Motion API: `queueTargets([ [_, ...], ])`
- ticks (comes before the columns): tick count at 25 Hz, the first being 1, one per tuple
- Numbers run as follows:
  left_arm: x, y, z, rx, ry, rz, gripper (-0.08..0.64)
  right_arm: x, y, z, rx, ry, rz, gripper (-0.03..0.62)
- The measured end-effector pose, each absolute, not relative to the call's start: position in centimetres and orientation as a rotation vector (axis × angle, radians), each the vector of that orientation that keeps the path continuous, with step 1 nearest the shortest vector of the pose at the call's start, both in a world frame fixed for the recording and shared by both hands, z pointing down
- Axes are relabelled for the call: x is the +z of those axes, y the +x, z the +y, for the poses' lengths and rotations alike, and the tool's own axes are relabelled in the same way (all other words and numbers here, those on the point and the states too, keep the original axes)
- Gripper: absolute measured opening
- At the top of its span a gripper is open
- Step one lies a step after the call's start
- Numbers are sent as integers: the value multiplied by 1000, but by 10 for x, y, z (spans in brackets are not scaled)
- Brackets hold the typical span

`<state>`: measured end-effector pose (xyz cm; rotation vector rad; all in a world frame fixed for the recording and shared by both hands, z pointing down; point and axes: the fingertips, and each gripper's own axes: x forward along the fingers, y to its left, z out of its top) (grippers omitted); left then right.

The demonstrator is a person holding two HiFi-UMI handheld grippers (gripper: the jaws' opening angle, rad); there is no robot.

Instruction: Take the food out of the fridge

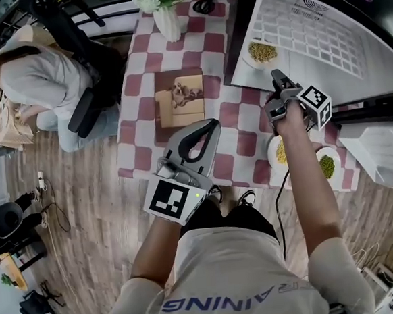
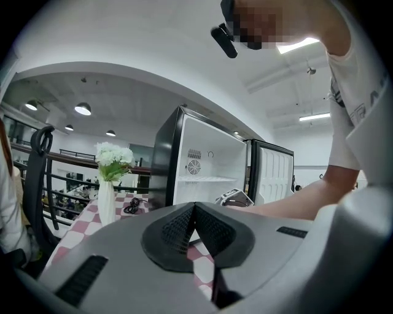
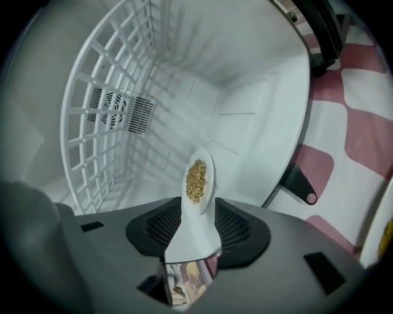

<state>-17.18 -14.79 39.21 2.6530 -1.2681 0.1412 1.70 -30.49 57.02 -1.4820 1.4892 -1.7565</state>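
Note:
The fridge (image 1: 322, 34) stands open on the checkered table; in the right gripper view its white inside (image 3: 258, 92) fills the frame. A white plate of yellowish grains (image 1: 263, 51) lies on the fridge floor, under the wire shelf (image 1: 308, 25). My right gripper (image 1: 276, 77) reaches into the opening, open, and the plate (image 3: 198, 175) lies just ahead of the gap between its jaws (image 3: 199, 208). On the table's near right corner are a plate of yellow food (image 1: 277, 153) and a plate of green food (image 1: 327, 165). My left gripper (image 1: 211, 125) hangs over the table's near edge, shut and empty (image 2: 195, 205).
The red-and-white checkered table (image 1: 143, 76) also carries a vase of white flowers (image 1: 165, 13), a dog picture on a wooden board (image 1: 180, 96) and a black cable (image 1: 206, 0). The fridge door (image 1: 379, 149) swings out at right. A person sits at the left (image 1: 42, 84).

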Motion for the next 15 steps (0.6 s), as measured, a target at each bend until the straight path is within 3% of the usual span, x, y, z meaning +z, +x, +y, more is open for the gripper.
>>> queueTargets([
  [15, 397, -176, -156, 156, 2645, -1230, 6, 593, 3, -340, -1806, -1534, 1361, 164],
])
